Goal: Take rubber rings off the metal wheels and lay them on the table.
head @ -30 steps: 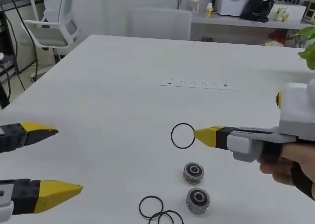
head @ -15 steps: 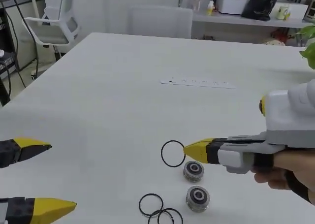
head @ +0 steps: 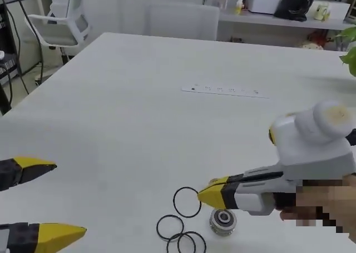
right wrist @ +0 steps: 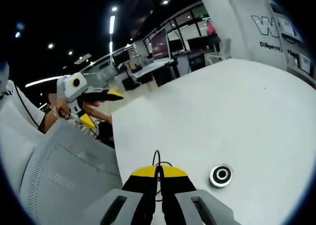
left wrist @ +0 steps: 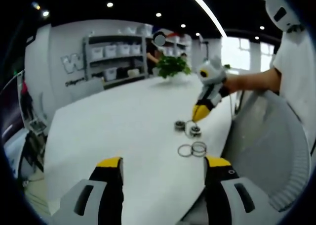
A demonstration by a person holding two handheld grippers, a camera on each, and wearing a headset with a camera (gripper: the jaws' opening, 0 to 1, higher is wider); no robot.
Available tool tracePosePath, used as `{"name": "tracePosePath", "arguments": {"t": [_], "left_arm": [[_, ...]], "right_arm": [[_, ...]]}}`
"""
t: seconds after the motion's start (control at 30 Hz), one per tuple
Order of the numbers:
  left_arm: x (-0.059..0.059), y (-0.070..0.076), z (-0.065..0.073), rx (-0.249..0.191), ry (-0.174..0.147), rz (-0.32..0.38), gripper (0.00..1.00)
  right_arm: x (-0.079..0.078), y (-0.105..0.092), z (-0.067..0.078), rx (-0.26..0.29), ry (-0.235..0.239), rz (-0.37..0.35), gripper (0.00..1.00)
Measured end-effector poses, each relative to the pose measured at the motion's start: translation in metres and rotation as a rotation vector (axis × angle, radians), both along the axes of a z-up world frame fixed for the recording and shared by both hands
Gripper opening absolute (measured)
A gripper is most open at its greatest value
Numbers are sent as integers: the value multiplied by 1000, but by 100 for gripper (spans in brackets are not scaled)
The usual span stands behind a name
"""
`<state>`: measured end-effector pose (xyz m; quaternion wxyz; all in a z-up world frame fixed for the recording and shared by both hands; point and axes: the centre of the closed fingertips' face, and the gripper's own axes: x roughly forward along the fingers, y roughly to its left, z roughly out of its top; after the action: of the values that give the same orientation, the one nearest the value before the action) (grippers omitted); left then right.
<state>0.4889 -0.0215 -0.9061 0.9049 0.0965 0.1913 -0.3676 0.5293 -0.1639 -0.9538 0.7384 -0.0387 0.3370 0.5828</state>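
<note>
- Down by the loose rings on the table, my right gripper has lowered, jaws pinched on a rubber ring.
- One metal wheel just beside; release looks next.
- My left gripper hovers, jaws wide.

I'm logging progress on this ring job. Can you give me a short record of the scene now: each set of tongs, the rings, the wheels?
right tongs: shut on a rubber ring, low by the table; touching it or not, cannot tell
left tongs: open, holding nothing, well apart from the work
loose rings: lying flat on the table, partly overlapping, next to the held ring
metal wheels: two on the table, side by side in the left gripper view
rings still on wheels: cannot tell
</note>
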Motion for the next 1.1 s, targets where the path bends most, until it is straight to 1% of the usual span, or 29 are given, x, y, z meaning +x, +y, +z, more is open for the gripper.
{"name": "tracePosePath", "arguments": {"t": [0.03,0.1,0.4,0.47,0.63,0.77,0.9,1.1], "left_arm": [[0,0,0,-2,0,1,67],[0,-1,-1,-4,3,2,67],[-1,-3,-4,-13,13,2,67],[-1,-2,-4,-12,15,3,67],[-2,-2,-7,-10,25,2,67],[-2,-2,-8,-11,29,4,66],[-2,-4,-11,-9,38,-1,66],[-2,-4,-12,-10,40,-3,66]], "right_arm": [[-3,1,-3,-11,8,11,0],[-6,0,-9,-33,9,27,0],[-15,0,-26,-93,33,77,0],[-16,-1,-30,-113,27,88,0],[-18,-1,-37,-139,22,101,0],[-18,-2,-44,-170,8,111,0],[-15,-3,-48,-185,1,100,0],[-8,-5,-53,-209,-24,77,1]]}}
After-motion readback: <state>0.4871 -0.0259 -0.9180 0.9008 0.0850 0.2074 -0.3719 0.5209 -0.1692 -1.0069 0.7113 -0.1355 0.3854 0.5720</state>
